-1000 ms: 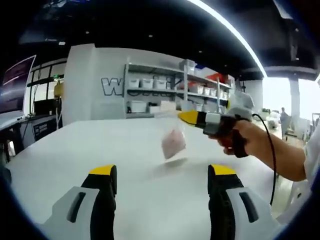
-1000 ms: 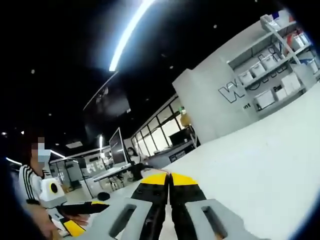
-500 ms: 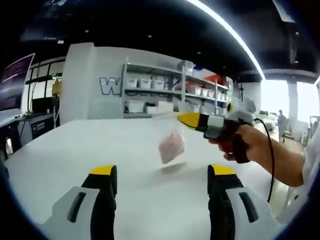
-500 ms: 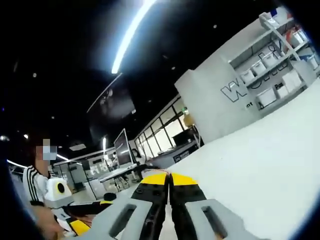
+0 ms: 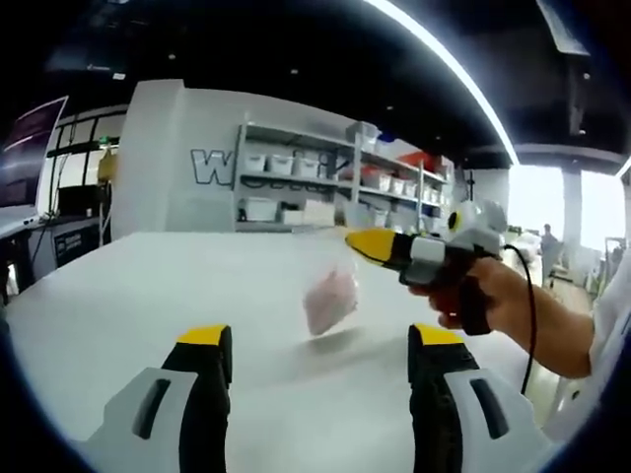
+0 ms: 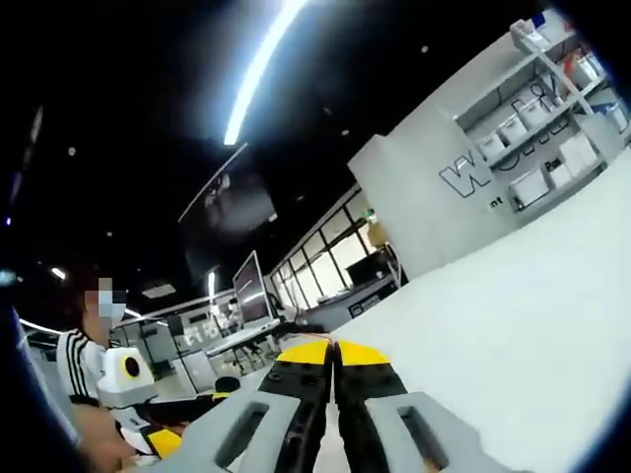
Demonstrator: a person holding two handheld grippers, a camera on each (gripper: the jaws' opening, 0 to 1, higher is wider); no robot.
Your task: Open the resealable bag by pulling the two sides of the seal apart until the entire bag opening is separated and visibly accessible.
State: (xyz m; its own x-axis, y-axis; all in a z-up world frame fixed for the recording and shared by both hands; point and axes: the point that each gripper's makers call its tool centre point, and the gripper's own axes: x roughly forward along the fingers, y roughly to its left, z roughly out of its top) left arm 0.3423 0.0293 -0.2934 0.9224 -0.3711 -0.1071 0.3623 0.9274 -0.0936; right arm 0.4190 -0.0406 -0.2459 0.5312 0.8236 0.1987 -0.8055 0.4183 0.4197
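- Over the last second the bag (image 5: 330, 299) is hanging a little lower and further left in the left gripper view than before, and the right gripper (image 5: 353, 239) holding it is sitting slightly lower too; since the shelves behind are also drifting, part of this shift is the camera moving.
- In the left gripper view, the bag is dangling clear above the white worktop (image 5: 148, 286), its top edge pinched at the yellow tip of the right gripper, with pale pink contents sagging in its lower half and a faint shadow lying on the worktop just below it.
- A hand (image 5: 483, 291) is gripping the right gripper's handle, to the right of the bag.
- The left gripper (image 5: 314, 340) is hovering near the bag with its jaws standing wide apart, holding nothing.
- In the right gripper view, the right gripper (image 6: 334, 347) is showing its yellow-tipped jaws pressed together; the bag itself is hidden there.
- Shelves (image 5: 335, 187) with white bins are standing against the wall behind the bag, beyond the worktop's far edge.
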